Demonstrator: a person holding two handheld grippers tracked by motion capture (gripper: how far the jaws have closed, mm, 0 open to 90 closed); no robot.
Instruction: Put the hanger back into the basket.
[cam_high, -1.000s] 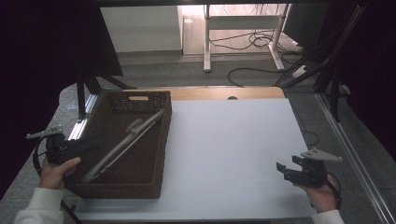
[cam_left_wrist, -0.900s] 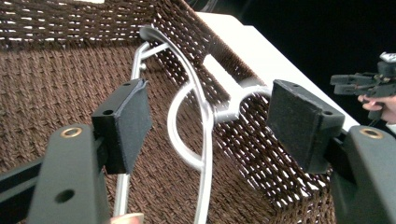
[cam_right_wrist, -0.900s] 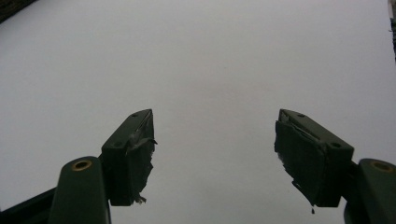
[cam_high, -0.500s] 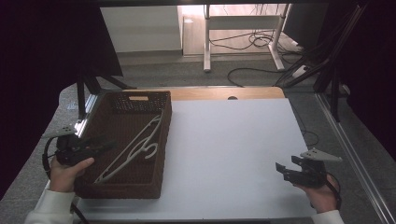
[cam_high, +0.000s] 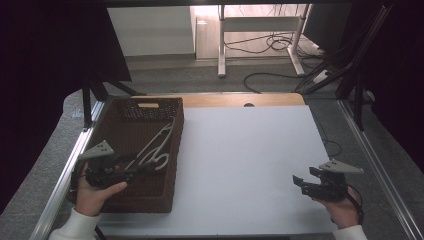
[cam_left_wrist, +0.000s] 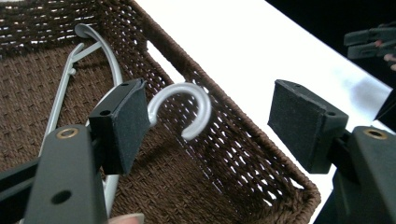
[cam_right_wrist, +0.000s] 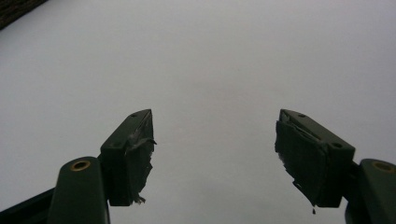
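**Left tongs spread at hanger hook in basket, right tongs idle**

Left tongs (cam_high: 142, 169) sit over the near part of the brown wicker basket (cam_high: 172, 150), jaws spread wide, pinching nothing. In the left gripper view the white hanger (cam_left_wrist: 180, 109) has its hook just past the left-hand pad (cam_left_wrist: 130, 123), curling into the gap between the jaws; touching that pad or just behind it, cannot tell. The right-hand pad is well apart from the hook. Rest of the hanger runs away from the tongs along the basket floor, its far shoulder up near the far wall. In the high view the hanger (cam_high: 159, 146) lies diagonal, just ahead of the left tongs, close to the basket's right wall.

In the way: the basket's right wall rises directly behind the hook, between the left tongs and the white desk (cam_high: 250, 150). The basket's near corner sits below the jaws' gap. A fingertip shows at the bottom edge, under the left-hand jaw.

Right tongs (cam_high: 298, 181) hang over the near right part of the desk, well apart from basket and hanger, jaws spread, holding nothing. Pad (cam_right_wrist: 308, 158) linings look torn, frayed at the edges. Bare desk surface ahead of them. Basket corner barely shows far off at top left in the right gripper view.

Beyond the desk: floor cables (cam_high: 270, 45) and a white stand's legs.
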